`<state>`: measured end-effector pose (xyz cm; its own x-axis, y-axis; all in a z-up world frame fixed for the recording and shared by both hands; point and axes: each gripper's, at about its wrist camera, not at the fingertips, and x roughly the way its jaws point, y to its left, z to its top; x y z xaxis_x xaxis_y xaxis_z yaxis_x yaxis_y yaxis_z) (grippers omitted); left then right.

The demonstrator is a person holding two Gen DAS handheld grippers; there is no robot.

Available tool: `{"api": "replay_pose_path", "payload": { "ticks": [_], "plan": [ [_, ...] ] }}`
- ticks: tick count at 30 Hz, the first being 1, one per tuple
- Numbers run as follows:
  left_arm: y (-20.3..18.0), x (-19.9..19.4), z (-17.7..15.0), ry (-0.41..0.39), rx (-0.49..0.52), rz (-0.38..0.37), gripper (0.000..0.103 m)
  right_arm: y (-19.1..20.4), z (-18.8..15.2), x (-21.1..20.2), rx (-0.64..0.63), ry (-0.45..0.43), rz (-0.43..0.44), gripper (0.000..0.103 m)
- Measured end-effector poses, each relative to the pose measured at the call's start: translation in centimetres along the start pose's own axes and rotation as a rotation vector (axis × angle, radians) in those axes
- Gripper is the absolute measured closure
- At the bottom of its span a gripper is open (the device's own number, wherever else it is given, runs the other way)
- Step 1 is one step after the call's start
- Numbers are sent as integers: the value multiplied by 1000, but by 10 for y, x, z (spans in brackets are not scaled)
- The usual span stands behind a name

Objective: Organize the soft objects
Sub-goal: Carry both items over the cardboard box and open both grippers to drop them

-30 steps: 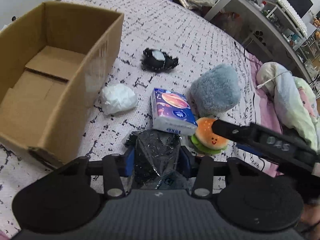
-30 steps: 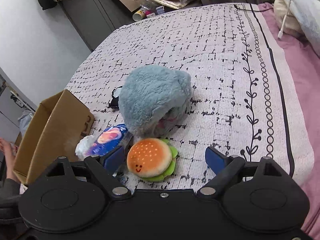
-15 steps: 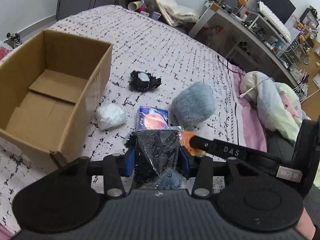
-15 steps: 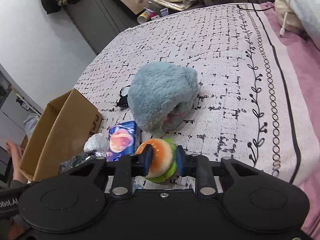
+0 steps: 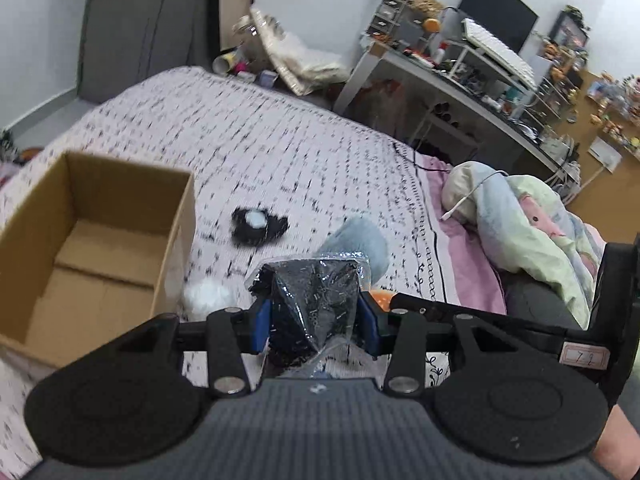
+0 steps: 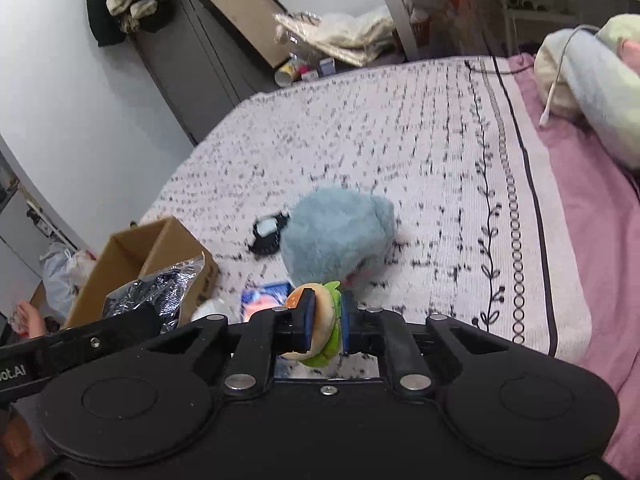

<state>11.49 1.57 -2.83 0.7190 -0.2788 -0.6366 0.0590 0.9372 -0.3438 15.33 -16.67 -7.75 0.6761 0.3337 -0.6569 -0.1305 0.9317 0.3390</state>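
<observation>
My left gripper [image 5: 315,320] is shut on a clear plastic bag of black material [image 5: 314,304], held above the bed; the bag also shows in the right wrist view [image 6: 154,296]. My right gripper [image 6: 325,322] is shut on a plush burger [image 6: 320,328], lifted off the bed. An open, empty cardboard box [image 5: 92,248] stands at the left, also seen in the right wrist view [image 6: 156,248]. A fluffy blue plush [image 6: 336,236], a black and white soft item [image 5: 258,224], a white wad [image 5: 206,294] and a blue tissue pack [image 6: 264,300] lie on the patterned bedspread [image 5: 280,152].
A bundled pastel blanket with a white cable [image 5: 520,220] lies at the right of the bed. A cluttered desk with a monitor [image 5: 480,64] stands beyond it. Dark cabinets [image 6: 192,60] and bags stand past the bed's far edge.
My right gripper closed on the plush burger and lifted it. Both grippers rose and pulled back from the bed, the left still holding the bag.
</observation>
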Motion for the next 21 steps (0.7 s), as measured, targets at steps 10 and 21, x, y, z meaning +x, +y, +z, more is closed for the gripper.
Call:
{"api": "replay_pose_path", "payload": {
  "ticks": [10, 21],
  "plan": [
    [9, -11, 33, -12, 77, -17, 59, 20, 16, -16, -2, -60, -5, 90],
    [36, -20, 66, -52, 88, -3, 59, 52, 31, -23, -13, -119, -16, 90]
  ]
}}
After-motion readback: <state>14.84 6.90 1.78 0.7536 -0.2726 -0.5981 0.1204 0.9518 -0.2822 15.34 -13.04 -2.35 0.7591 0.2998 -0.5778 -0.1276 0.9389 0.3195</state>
